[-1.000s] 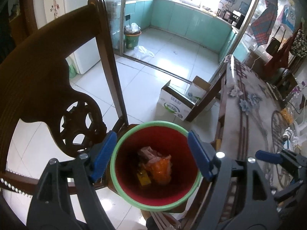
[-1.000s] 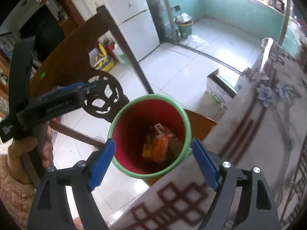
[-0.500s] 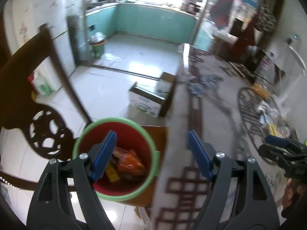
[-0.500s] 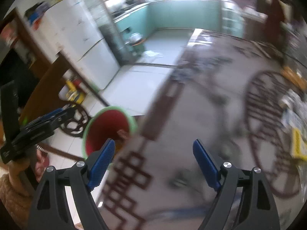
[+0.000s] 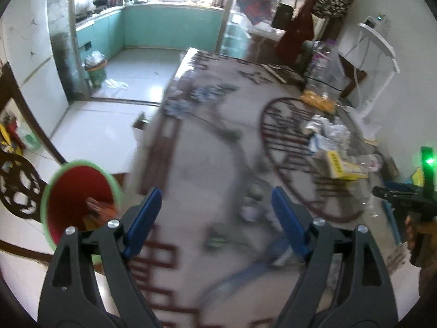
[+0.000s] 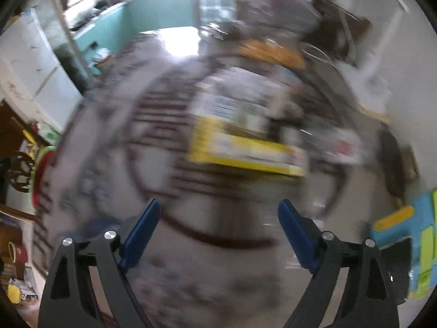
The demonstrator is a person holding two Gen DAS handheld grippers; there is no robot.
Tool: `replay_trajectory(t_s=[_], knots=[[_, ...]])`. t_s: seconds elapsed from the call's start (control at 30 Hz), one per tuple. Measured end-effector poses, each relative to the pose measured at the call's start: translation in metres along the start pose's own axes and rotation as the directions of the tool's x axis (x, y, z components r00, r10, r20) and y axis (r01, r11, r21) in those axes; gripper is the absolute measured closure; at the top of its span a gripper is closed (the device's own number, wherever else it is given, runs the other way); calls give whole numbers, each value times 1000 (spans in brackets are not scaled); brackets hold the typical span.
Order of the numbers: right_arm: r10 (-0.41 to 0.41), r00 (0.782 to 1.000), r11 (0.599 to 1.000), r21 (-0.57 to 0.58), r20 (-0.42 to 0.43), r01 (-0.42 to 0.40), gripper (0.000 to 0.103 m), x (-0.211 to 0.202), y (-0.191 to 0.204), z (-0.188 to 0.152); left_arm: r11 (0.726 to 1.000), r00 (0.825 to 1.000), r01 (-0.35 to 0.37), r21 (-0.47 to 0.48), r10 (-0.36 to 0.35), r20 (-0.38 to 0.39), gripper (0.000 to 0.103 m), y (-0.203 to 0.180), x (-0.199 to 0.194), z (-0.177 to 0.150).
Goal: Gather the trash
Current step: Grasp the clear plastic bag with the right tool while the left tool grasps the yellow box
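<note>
Both claws empty, jaws opening: left gripper [image 5: 214, 218], right gripper [image 6: 218, 229]. Trash [image 5: 331, 139] heaped on table [image 5: 207, 164], well apart from bin [image 5: 79, 188]. Yellow box [image 6: 245, 147], blurred, probably light card; pinch across thin edge.

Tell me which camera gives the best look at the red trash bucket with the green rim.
The left wrist view: the red trash bucket shows its open mouth and trash inside, beside the table's edge. The right wrist view is badly blurred and catches only a sliver of it at the left edge.
</note>
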State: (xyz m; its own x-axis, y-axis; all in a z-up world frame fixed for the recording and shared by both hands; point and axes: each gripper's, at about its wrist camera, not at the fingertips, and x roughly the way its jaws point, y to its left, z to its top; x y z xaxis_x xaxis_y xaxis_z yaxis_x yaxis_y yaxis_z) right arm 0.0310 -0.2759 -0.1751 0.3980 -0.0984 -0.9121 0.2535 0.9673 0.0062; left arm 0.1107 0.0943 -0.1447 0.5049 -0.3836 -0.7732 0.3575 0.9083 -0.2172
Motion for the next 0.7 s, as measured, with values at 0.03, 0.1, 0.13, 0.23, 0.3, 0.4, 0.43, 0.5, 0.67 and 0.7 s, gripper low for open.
replay_trajectory(t_s=[0.03, 0.1, 0.13, 0.23, 0.3, 0.4, 0.43, 0.5, 0.67, 0.7], knots=[[4, 999, 1000, 7, -32, -4, 13, 8, -17, -2, 1000, 1000, 17, -9, -17, -7, 23, -12, 3, -2], [9, 996, 1000, 8, -84, -9, 13, 24, -36, -5, 999, 999, 47, -24, -47, -22, 22, -33, 8, -5], [16, 995, 1000, 1, -102, -16, 13, 34, -43, -6, 997, 997, 71, -32, -72, -32, 21, -47, 12, -6], [48, 989, 999, -8, -139, -50, 13, 56, -54, -7, 991, 990, 126, -41, -128, -57, 20, -84, 25, -5], [66, 985, 997, -26, -157, -71, 14, 69, -55, -7, 989, 985, 149, -23, -150, -80, 19, -111, 35, -4], [109, 979, 993, -31, -175, -116, 27, 78, -58, -11, 982, 982, 163, 98, -152, -112, 19, -154, 50, -1], [131, 976, 990, -31, -174, -139, 38, 78, -59, -13, 974, 981, 169, 153, -151, -124, 18, -168, 56, 0], [158, 973, 986, -28, -171, -165, 55, 74, -63, -18, 945, 977, 187, 269, -151, -148, 15, -194, 69, 3], [224, 968, 973, 83, -115, -216, 67, 52, -100, -28, 813, 972, 221, 539, -139, -189, 9, -254, 99, 15], [228, 969, 970, 105, -99, -218, 67, 47, -108, -29, 780, 969, 233, 580, -140, -202, 9, -265, 106, 17]])
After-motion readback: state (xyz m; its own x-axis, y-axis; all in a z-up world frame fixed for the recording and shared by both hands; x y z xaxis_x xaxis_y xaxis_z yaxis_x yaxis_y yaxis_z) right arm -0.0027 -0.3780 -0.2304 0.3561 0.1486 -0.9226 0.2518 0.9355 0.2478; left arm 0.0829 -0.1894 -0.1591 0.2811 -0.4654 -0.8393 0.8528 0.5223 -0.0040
